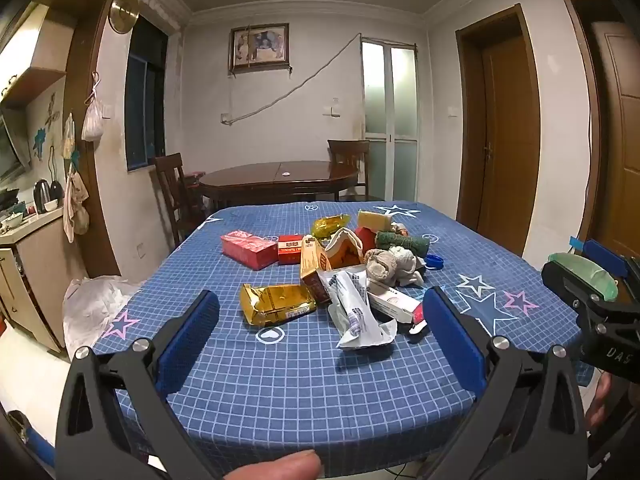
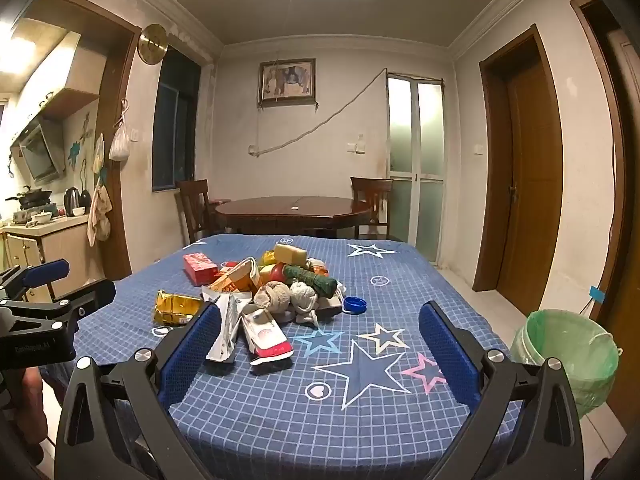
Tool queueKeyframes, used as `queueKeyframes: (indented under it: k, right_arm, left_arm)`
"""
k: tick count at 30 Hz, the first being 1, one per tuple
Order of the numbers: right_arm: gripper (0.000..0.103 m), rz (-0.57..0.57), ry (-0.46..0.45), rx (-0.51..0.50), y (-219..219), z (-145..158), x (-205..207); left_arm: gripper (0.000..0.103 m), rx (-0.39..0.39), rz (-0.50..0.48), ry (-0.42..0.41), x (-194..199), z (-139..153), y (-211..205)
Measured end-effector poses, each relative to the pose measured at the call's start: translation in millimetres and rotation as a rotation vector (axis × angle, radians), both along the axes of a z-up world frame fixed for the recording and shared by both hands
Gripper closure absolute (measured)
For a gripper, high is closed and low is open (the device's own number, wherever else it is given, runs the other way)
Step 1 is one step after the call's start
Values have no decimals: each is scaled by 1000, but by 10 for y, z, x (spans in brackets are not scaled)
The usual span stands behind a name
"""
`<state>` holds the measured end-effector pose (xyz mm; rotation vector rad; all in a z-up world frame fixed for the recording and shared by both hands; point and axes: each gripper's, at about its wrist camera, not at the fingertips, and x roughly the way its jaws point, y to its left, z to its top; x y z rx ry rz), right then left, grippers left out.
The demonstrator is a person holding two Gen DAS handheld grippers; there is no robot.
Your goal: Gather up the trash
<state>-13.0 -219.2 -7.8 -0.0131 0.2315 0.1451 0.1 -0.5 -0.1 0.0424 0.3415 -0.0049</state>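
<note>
A heap of trash lies mid-table on the blue star-print cloth (image 1: 280, 376): a gold foil packet (image 1: 276, 303), a crumpled white wrapper (image 1: 356, 312), a pink box (image 1: 249, 249), a red box (image 1: 289, 249), grey rag balls (image 1: 390, 266), a green roll (image 1: 402, 242) and a blue bottle cap (image 2: 355, 305). A white-and-red tube box (image 2: 266, 338) lies nearest me. My left gripper (image 1: 320, 312) hovers open short of the heap with nothing between its fingers. My right gripper (image 2: 320, 324) is likewise open over the near table edge.
A bin with a green liner (image 2: 568, 356) stands on the floor right of the table. A dark round dining table (image 2: 294, 210) with chairs sits behind. A white plastic bag (image 1: 94, 308) lies on the floor at left, by the kitchen counter (image 2: 44, 232).
</note>
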Motion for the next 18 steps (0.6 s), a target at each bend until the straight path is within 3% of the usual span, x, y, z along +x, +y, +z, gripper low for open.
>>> queueKeyframes:
  k: [18]
  right_arm:
    - [4, 5, -8, -3, -11, -9, -8]
  left_arm:
    - [5, -9, -1, 6, -13, -6, 10]
